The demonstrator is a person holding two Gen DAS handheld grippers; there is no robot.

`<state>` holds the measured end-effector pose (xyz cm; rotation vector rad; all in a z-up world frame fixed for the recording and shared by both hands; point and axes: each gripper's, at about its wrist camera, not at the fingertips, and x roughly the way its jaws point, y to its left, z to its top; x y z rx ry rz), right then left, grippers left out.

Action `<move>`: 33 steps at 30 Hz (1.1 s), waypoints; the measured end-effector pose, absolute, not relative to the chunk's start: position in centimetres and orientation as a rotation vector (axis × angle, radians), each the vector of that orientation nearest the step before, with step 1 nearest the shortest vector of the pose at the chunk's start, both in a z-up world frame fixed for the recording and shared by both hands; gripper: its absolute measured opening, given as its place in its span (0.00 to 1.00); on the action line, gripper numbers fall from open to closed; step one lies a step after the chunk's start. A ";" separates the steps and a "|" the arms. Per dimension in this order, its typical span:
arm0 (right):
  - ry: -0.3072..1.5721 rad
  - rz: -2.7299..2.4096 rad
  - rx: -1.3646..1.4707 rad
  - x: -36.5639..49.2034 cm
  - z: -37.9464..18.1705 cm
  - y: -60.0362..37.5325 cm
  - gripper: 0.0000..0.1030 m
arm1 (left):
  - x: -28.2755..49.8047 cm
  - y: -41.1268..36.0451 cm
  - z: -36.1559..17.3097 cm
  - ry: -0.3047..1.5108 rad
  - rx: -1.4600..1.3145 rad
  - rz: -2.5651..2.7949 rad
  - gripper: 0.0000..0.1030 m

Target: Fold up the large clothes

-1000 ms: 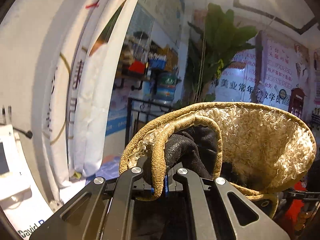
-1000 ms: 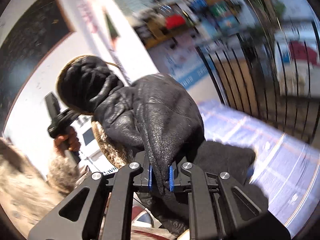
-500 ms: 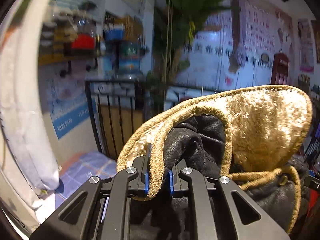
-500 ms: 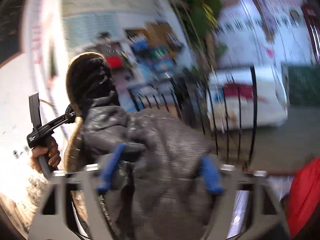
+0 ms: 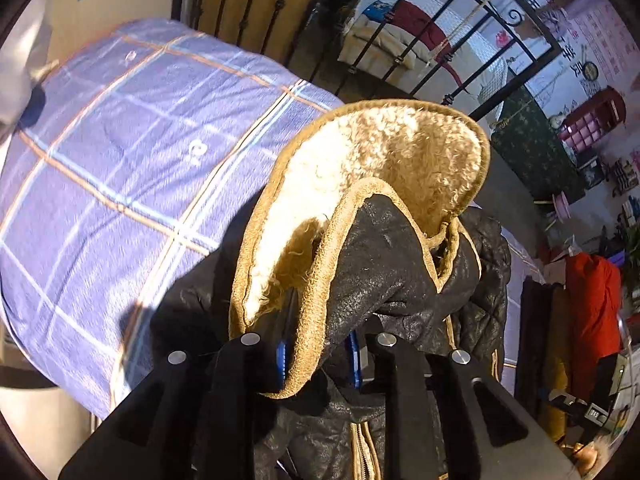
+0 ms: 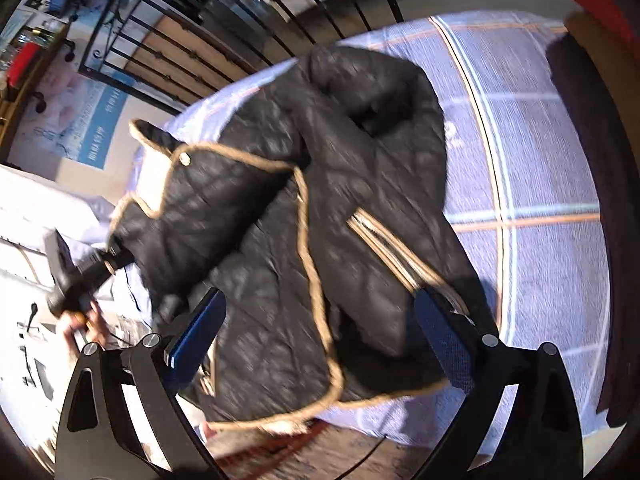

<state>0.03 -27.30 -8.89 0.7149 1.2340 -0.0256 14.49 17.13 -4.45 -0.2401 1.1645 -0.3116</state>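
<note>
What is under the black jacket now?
The black jacket lies spread on a purple plaid bedsheet, which shows around it. Whatever is directly beneath the jacket is covered and cannot be seen.

The jacket is motion-blurred in the right wrist view, its quilting smeared. Its near hem is hidden behind the right gripper frame. In the left wrist view the collar covers the left gripper pads, so contact cannot be told. The hand at the left is blurred. The bedsheet is cut off at the left edge.
</note>
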 end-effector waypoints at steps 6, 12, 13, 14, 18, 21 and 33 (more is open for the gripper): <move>1.191 0.001 0.739 0.2 -6.9 -26.7 0.92 | 18.3 13.0 2.1 1.006 -0.344 -0.544 0.20; 1.177 0.052 0.747 0.0 -5.5 -25.1 0.92 | 20.9 9.4 -3.0 1.170 0.051 -0.323 0.28; 1.182 0.053 0.751 -0.2 -5.6 -25.0 0.92 | 20.6 8.1 -4.6 1.148 0.318 -0.217 0.35; 1.185 0.051 0.755 -0.7 -5.4 -25.3 0.92 | 20.4 8.1 -6.4 1.180 0.416 -0.183 0.35; 1.193 0.012 0.782 -1.7 -5.7 -26.6 0.92 | 19.2 13.5 -5.4 1.171 0.059 -0.205 0.43; 1.194 -0.023 0.812 -2.4 -6.0 -28.0 0.92 | 17.2 18.5 -3.2 1.118 -0.188 -0.254 0.45; 1.221 -0.016 0.827 -1.0 -7.2 -27.9 0.92 | 6.1 24.9 -6.9 1.200 -0.227 -0.224 0.73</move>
